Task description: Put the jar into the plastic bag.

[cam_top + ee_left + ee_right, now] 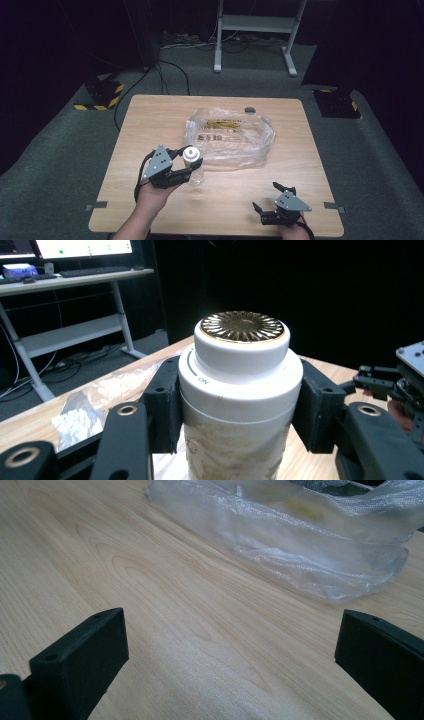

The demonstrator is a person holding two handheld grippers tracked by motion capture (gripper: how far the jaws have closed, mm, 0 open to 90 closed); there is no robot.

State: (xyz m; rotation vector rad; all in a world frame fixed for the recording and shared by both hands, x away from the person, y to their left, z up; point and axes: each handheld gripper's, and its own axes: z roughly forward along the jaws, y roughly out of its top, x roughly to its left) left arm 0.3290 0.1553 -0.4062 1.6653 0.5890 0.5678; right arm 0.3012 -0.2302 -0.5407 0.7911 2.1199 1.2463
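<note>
Bottle, white-capped with a gold disc on top and a clear body holding pale powdery contents, upright between the fingers of the left gripper, clamped just under the cap. Seen from the high view at the left front of the desk, just short of the clear plastic bag; whether its base touches the wood or hangs slightly above cannot be told. Bag lying crumpled and open-looking in the middle of the desk, printed label showing through. Right gripper low at the near right edge, well apart from bottle and bag, fingers spread wide with nothing between them, pointed toward the bag's near side.

Likely step: carrying the bottle to the bag. Best done by keeping the bottle vertical and the clamp firm on the cap's shoulder, since the smooth wall below could slip. Worth bringing the right gripper to pinch and lift the bag's rim first, holding the mouth open, then lowering the bottle in slowly without dragging the film.
</note>
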